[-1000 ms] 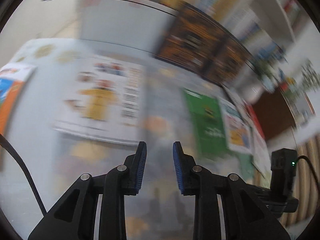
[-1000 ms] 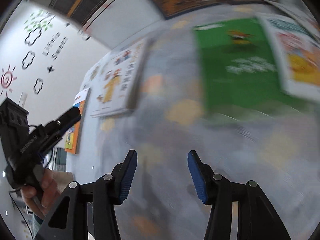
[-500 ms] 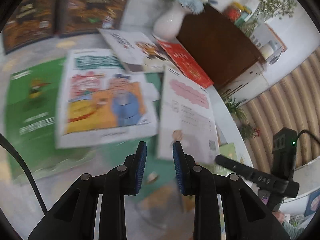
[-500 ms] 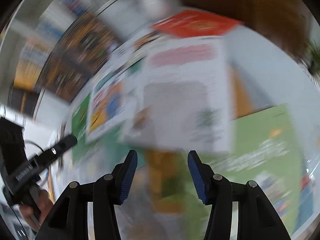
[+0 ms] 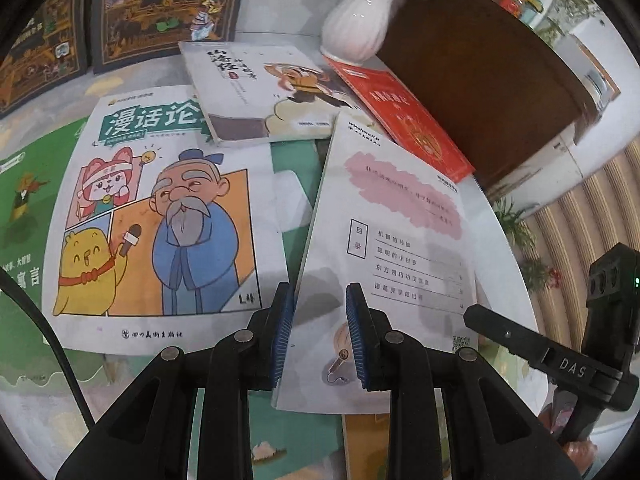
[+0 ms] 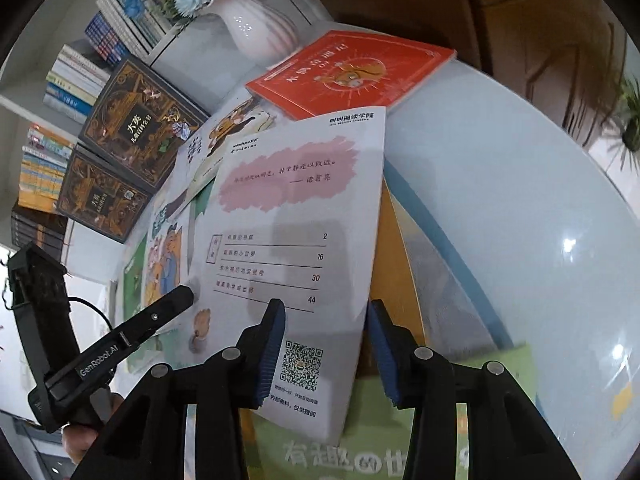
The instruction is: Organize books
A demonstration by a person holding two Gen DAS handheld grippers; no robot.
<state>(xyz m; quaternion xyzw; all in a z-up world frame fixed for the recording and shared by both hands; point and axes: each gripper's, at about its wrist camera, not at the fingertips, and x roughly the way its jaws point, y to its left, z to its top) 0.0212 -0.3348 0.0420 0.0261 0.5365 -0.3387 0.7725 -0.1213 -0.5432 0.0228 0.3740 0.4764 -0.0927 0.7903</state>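
Several books lie scattered on a round table. A thin white booklet (image 5: 392,248) with a pink patch and a contents list lies on top, also in the right wrist view (image 6: 292,232). My left gripper (image 5: 320,336) is open over its left edge. My right gripper (image 6: 326,344) is open over its near right corner, by the QR code. A cartoon book with an old man (image 5: 160,216) lies to the left. A red book (image 5: 400,116) and a white illustrated book (image 5: 264,92) lie behind. A green book (image 5: 24,208) is at far left.
A white vase (image 5: 356,20) with flowers stands at the back, beside a dark wooden cabinet (image 5: 480,72). Two dark ornate books (image 6: 132,132) lean against the bookshelf. A light green book (image 6: 360,452) lies under my right gripper. The glass table edge (image 6: 540,240) curves on the right.
Both grippers have swung right across the table from the far-left books to the white booklet. The views have steadied. Jaw openings look the same.
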